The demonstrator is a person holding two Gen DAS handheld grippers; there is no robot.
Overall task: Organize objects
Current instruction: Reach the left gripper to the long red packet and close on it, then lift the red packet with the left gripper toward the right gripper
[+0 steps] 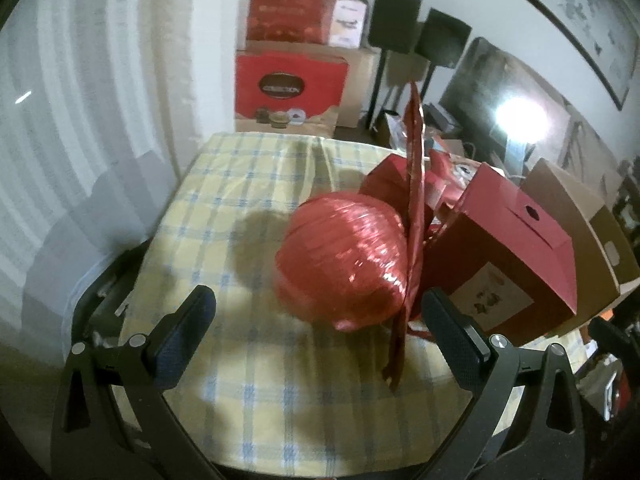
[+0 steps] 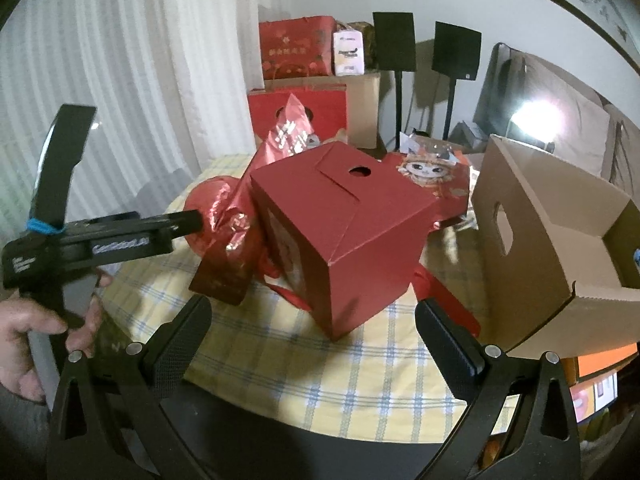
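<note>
Currently both claws hang over a round table with a yellow checked cloth (image 2: pixel 320 360). Left gripper (image 1: pixel 320 330): jaws wide apart, nothing between them; a shiny red lantern (image 1: pixel 340 256) sits just ahead on the cloth, with a flat red foil strip (image 1: pixel 414 208) standing up against its right side. Right gripper (image 2: pixel 314 334): jaws wide, empty. A red box (image 2: pixel 340 232) with a round hole on top stands tilted mid-table, just ahead of it. Open cardboard box (image 2: pixel 560 240) at the right. A hand (image 2: pixel 36 340) holds the left tool at the left edge.
</note>
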